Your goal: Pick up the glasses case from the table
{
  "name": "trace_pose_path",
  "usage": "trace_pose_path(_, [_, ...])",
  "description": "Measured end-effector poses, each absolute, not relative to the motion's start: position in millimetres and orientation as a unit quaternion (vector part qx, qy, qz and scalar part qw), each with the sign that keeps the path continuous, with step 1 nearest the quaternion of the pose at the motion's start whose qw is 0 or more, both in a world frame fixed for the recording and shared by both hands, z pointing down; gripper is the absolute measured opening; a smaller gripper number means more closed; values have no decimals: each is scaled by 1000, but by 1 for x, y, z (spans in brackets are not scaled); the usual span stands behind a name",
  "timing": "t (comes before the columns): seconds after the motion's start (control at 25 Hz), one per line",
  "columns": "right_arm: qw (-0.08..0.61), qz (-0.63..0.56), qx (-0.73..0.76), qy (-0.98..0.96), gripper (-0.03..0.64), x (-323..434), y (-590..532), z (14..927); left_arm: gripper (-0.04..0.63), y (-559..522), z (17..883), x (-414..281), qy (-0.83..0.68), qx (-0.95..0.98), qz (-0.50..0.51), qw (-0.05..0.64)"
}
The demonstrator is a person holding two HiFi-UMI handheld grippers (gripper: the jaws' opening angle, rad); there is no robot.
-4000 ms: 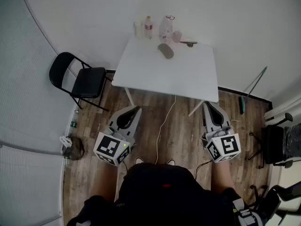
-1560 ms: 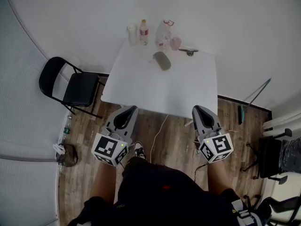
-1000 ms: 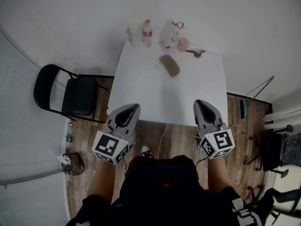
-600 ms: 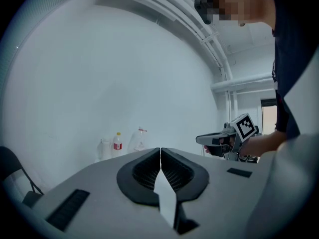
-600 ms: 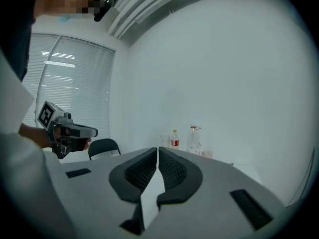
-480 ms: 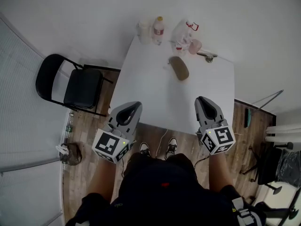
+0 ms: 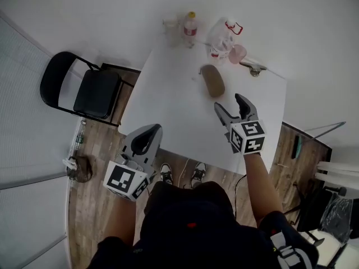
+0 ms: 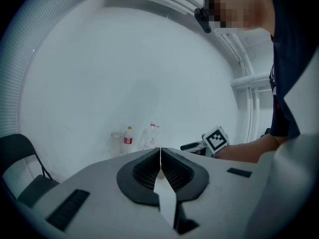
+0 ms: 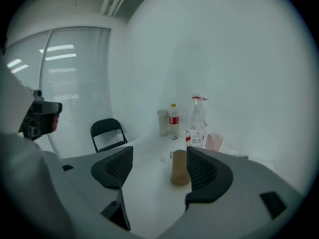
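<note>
The glasses case (image 7: 212, 80) is a brown oval lying on the far half of the white table (image 7: 168, 105). My right gripper (image 7: 229, 104) hovers over the table just short of the case. Its jaws are opening and nothing is between them. In the right gripper view the case (image 9: 178, 168) lies ahead of the spread jaws (image 9: 159, 153), partly behind the right one. My left gripper (image 7: 153, 129) is shut and empty at the table's near edge. The left gripper view shows its pads together (image 8: 160, 151), with the right gripper's marker cube (image 8: 215, 138) beyond.
Along the table's far edge stand a white cup (image 7: 170, 26), a red-labelled bottle (image 7: 190, 22), a clear bottle (image 7: 221, 35) and a pink cup (image 7: 238, 53). A black folding chair (image 7: 84, 88) is left of the table. A small bag (image 7: 78, 170) lies on the wooden floor.
My right gripper has gone forward over the table toward the case and its jaws have spread from shut. The left gripper has shifted a little near the table's edge, still shut.
</note>
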State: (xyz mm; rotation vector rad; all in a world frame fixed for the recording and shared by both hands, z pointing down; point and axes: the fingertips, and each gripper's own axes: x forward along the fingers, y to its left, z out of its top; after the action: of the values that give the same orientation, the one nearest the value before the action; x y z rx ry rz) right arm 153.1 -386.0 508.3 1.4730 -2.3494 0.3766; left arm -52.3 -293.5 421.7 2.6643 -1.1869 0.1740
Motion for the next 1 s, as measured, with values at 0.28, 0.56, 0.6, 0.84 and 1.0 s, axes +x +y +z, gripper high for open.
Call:
trace_pose_path(0.28, [254, 186, 520, -794, 371, 164, -467, 615, 23, -297, 453, -56, -427, 890, 83, 138])
trace_pose_path(0.56, [308, 244, 518, -760, 385, 168, -527, 683, 23, -308, 468, -75, -453, 874, 84, 152])
trace_pose_path(0.6, [319, 246, 519, -754, 387, 169, -532, 689, 23, -309, 470, -77, -454, 873, 86, 154])
trace_pose_path(0.84, [361, 263, 513, -733, 389, 168, -546, 720, 23, -311, 474, -85, -458, 870, 89, 161])
trace_pose_path(1.0, [353, 282, 513, -730, 388, 167, -545, 723, 23, -305, 478, -91, -454, 870, 93, 168])
